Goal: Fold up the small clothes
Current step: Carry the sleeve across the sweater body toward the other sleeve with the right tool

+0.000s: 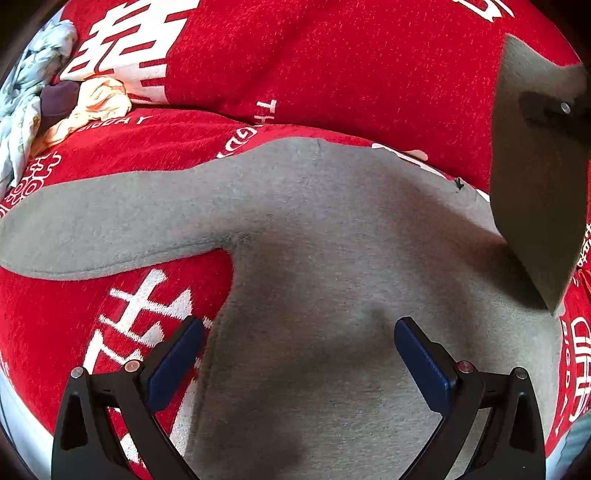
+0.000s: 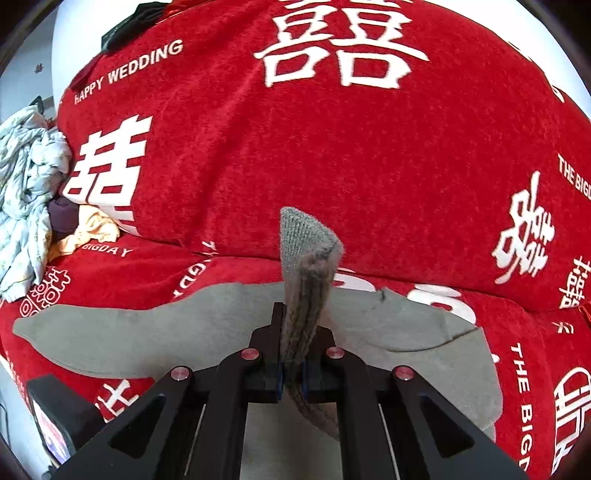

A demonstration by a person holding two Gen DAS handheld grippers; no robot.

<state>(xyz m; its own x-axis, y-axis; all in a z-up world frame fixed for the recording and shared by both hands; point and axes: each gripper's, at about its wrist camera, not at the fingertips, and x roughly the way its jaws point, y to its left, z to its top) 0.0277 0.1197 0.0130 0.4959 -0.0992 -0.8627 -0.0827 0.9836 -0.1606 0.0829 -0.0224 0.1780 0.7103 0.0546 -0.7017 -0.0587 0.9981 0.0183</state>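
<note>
A small grey long-sleeved top (image 1: 332, 266) lies flat on the red cover, one sleeve (image 1: 103, 225) stretched out to the left. My left gripper (image 1: 299, 343) hovers open just above the body of the top, nothing between its blue pads (image 1: 177, 365). My right gripper (image 2: 291, 380) is shut on the other grey sleeve's cuff (image 2: 306, 258), which stands up from the jaws. That lifted sleeve (image 1: 532, 177) hangs at the right of the left wrist view, with part of the right gripper (image 1: 554, 110) behind it. The grey top (image 2: 147, 332) spreads below.
A red sofa cover (image 2: 332, 155) with white characters and lettering runs over seat and backrest. A heap of crumpled light clothes (image 2: 29, 199) (image 1: 26, 99), with a dark and a peach piece, sits at the far left. A dark item (image 2: 136, 22) rests on the backrest top.
</note>
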